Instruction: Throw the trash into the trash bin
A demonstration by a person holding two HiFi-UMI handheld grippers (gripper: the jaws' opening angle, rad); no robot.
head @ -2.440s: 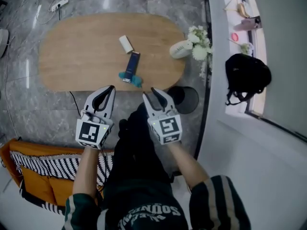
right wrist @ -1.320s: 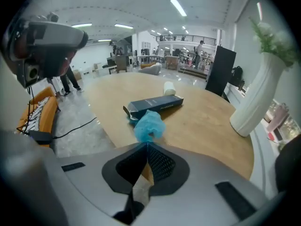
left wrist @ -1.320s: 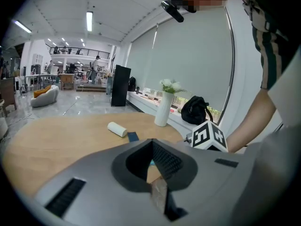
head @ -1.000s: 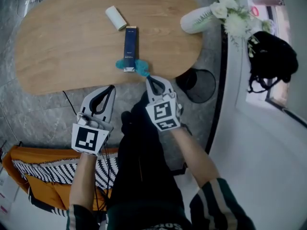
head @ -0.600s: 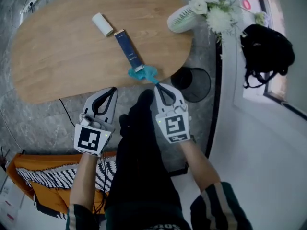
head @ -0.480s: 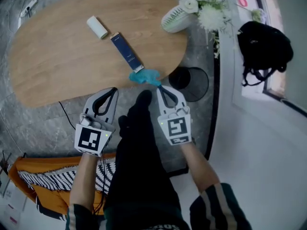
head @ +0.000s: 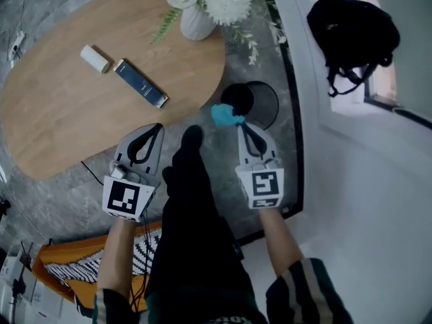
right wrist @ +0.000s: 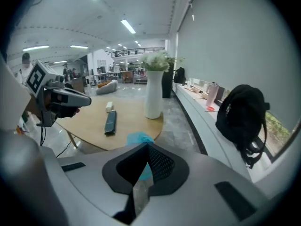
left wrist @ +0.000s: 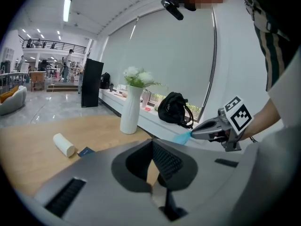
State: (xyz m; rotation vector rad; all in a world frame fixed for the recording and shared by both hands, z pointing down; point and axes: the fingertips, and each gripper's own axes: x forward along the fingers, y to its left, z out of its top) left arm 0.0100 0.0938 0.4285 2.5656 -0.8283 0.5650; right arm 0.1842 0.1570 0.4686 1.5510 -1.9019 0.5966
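My right gripper (head: 240,125) is shut on a crumpled teal piece of trash (head: 226,115), which hangs in the air at the left rim of the round black mesh trash bin (head: 262,104) on the floor beside the table. The trash also shows just past the jaw tips in the right gripper view (right wrist: 140,138). In the left gripper view, the right gripper (left wrist: 203,131) points left with the teal trash (left wrist: 181,137) at its tip. My left gripper (head: 155,127) is shut with nothing in it, held over the wooden table's (head: 61,120) near edge.
On the table lie a dark blue box (head: 140,83) and a white cylinder (head: 94,58), with a white vase of flowers (head: 196,20) at its far end. A black backpack (head: 351,25) sits on the window ledge. An orange seat with a striped blanket (head: 64,268) is behind me.
My right gripper has carried the teal trash off the table's edge and to the right, up to the bin's rim. The left gripper stayed shut and empty, shifting only a little.
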